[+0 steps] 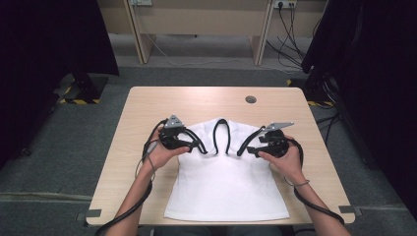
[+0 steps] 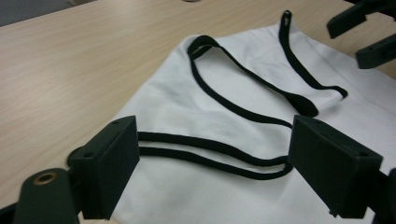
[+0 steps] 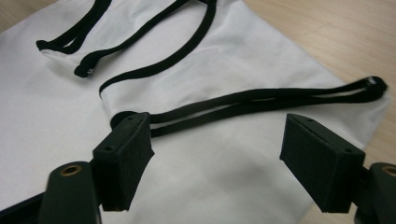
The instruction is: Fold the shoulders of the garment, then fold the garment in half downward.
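My left gripper (image 1: 195,145) stands with its jaws spread wide; in the left gripper view its pads (image 2: 110,161) clamp nothing. A doubled run of black cord (image 2: 210,156) lies flat on the cloth between and beyond the two pads, clear of both. My right gripper (image 1: 249,148) is likewise fully spread, its pads (image 3: 125,154) gripping nothing. In the right gripper view a second doubled run of black cord (image 3: 261,100) crosses the cloth just ahead of the pads; one end passes close by the left pad, and whether it touches that pad cannot be determined.

Both grippers hover above the upper part of the white drawstring bag (image 1: 223,184), one at each top corner, jaws pointing inward toward each other. The bag lies flat on the wooden table (image 1: 147,103), its lower edge near the table's near edge. A black cord loop (image 1: 221,135) rises in an arch from the bag's top centre, midway between the grippers. In the left gripper view further strands (image 2: 243,79) trail loosely across the cloth toward the far gripper (image 2: 364,32).

Nothing stands between either gripper and the cords. Surroundings: a round grommet hole (image 1: 251,99) in the far part of the tabletop, well apart from the bag; grey carpet (image 1: 64,142) around the table; a wooden bench (image 1: 196,24) behind; black curtains (image 1: 54,39) at both sides
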The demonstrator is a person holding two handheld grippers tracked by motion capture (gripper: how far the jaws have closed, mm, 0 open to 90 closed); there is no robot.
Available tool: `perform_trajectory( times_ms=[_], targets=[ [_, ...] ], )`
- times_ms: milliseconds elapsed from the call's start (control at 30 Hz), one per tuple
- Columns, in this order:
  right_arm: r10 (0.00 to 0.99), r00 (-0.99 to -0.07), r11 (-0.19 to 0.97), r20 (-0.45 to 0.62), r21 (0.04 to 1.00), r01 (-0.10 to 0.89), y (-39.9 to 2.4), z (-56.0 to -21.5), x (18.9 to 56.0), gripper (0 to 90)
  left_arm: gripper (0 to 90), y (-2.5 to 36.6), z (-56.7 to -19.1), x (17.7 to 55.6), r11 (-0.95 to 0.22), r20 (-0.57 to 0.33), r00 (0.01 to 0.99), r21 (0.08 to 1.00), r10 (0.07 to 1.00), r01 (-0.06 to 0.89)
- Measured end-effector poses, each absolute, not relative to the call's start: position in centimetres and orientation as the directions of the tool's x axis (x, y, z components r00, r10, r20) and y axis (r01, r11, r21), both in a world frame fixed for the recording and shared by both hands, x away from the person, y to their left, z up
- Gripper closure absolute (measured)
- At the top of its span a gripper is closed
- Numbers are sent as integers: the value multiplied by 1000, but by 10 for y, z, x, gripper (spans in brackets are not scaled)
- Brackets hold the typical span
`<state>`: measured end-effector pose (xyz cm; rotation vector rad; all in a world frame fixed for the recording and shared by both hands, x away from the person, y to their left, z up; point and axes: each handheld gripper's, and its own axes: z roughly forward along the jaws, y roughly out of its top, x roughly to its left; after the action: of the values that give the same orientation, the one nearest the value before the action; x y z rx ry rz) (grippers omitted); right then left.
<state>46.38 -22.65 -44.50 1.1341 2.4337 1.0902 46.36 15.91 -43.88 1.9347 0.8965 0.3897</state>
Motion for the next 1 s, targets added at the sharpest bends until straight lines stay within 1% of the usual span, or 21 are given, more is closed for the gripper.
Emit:
perform_trajectory(
  times_ms=[100,300,633,733,867,1000],
  targets=[
    [755,-648,391,98,726,566,-238,-442,464,221,150,167,-437,463,-265,-101,659,862,745,432],
    [781,-617,363,100,731,578,-255,-439,461,216,150,178,-437,459,-249,-101,638,865,764,435],
    [797,-598,356,88,731,582,-265,-435,465,220,153,192,-437,462,-242,-99,613,860,784,449],
    [806,-585,347,90,728,591,-267,-431,473,230,164,198,-436,471,-244,-96,599,853,795,461],
    [820,-566,347,79,719,602,-269,-424,492,253,199,204,-437,494,-249,-95,577,837,811,487],
    [844,-527,304,105,715,629,-274,-419,516,285,240,204,-444,521,-261,-93,554,810,827,525]
  ],
)
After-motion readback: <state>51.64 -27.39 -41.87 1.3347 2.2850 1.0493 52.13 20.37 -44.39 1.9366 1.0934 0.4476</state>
